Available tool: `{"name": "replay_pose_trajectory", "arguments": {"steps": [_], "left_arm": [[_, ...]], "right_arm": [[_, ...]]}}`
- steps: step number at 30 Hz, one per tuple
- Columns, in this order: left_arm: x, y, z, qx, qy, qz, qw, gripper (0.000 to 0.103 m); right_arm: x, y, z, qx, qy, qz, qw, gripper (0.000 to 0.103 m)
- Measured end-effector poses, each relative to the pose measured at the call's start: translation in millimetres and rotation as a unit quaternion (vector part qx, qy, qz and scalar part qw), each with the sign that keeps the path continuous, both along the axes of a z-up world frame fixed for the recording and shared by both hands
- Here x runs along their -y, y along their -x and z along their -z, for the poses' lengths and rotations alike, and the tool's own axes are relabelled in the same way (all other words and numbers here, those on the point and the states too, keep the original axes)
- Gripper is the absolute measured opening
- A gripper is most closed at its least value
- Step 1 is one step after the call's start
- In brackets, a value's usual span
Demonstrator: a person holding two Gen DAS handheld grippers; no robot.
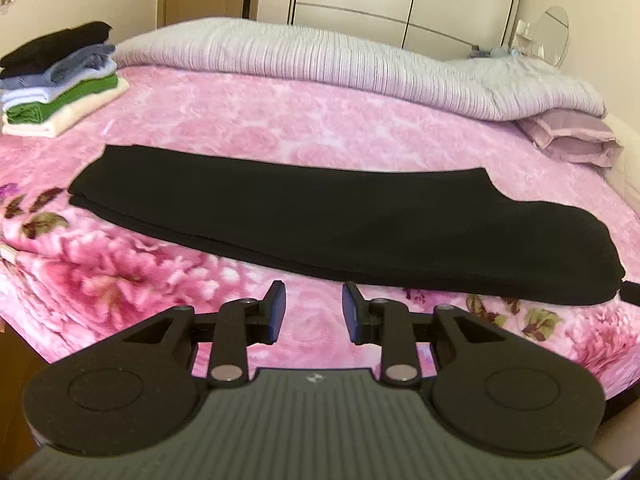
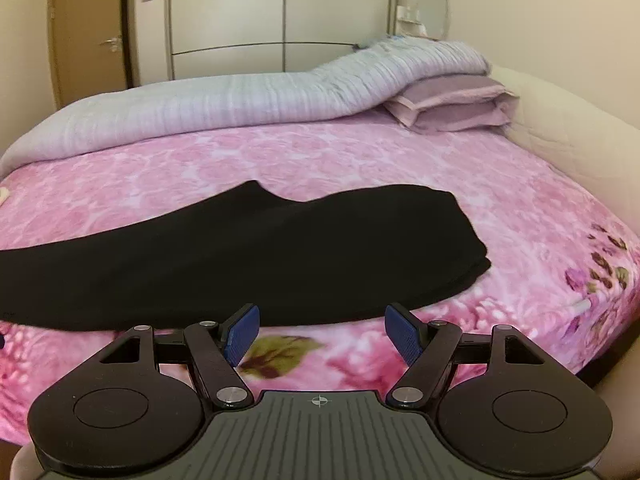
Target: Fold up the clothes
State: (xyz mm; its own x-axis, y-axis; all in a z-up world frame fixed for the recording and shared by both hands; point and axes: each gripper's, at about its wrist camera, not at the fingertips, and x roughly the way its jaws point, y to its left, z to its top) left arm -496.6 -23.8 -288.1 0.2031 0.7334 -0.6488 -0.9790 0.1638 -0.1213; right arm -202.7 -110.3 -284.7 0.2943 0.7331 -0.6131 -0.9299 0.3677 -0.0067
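In the right wrist view the black garment (image 2: 240, 256) is cut off by the left picture edge. In the left wrist view a black strip (image 1: 630, 294) at its right end is cut by the right edge. The small items on the shelf (image 2: 408, 20) beside the round mirror (image 2: 434, 8) cannot be identified.

You are looking across a bed (image 2: 360, 160) covered by a pink floral blanket (image 1: 320, 128), with a pale striped quilt (image 1: 320, 60) lying along its far side. Cream wardrobe doors (image 2: 280, 16) are standing behind (round mirror (image 2: 434, 8) hanging right), wooden door (image 2: 92, 36) left.
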Motion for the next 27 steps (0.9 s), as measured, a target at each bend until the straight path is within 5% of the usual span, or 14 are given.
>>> {"name": "replay_pose_trajectory", "arguments": {"steps": [27], "left_arm": [[54.4,41.0,-47.0,0.007,-0.066,-0.030,0.9973,0.029]], "right_arm": [[13.4,73.8,-24.5,0.064,-0.053,-0.075,0.994,0.073]]}}
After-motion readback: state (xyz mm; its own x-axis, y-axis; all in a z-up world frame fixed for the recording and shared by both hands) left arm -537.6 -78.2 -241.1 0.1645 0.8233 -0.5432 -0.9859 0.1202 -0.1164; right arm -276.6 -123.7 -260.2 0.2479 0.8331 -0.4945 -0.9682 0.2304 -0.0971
